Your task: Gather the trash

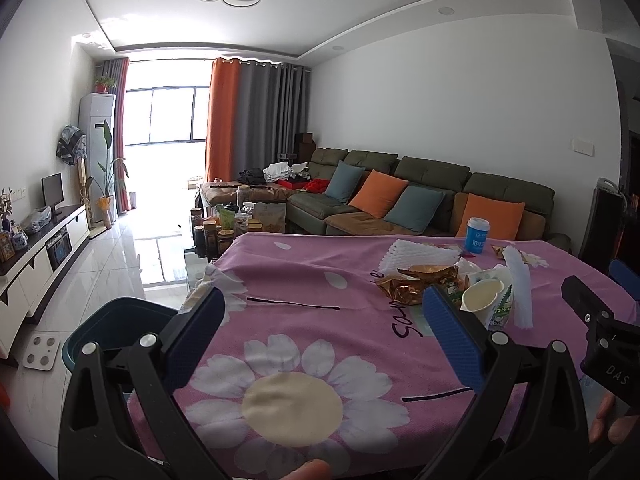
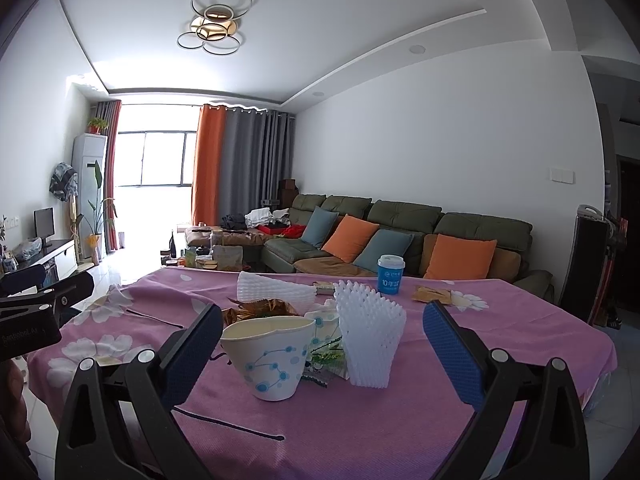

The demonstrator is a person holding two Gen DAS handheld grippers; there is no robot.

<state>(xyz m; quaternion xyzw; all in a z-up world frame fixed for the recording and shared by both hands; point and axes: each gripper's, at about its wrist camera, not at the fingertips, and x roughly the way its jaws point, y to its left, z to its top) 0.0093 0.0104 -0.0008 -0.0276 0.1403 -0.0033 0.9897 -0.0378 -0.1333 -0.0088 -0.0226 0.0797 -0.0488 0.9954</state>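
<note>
The right gripper (image 2: 322, 344) hovers low over the near edge of the table (image 2: 360, 440), its two blue-padded fingers spread wide and holding nothing. Between them, just ahead, stands a crumpled paper cup (image 2: 269, 354), upright with its mouth up, printed with blue dots. Just right of the cup stands a white foam net sleeve (image 2: 370, 342), its long axis upright, narrower at the base. Behind the cup lie a gold snack wrapper (image 2: 260, 307) and a second white foam net (image 2: 274, 293) lying flat, long axis running left to right. Farther back stands one blue cup with a white lid (image 2: 390, 274), upright, with two small flat packets (image 2: 434, 294) to its right.

The left gripper (image 1: 322, 336) is also spread wide and empty, over the pink flowered cloth (image 1: 304, 292); the trash pile sits ahead to its right. A dark bin (image 1: 116, 320) stands beside the table's left edge. Beyond is one green sofa (image 2: 404, 216) with four cushions: two orange, two blue.
</note>
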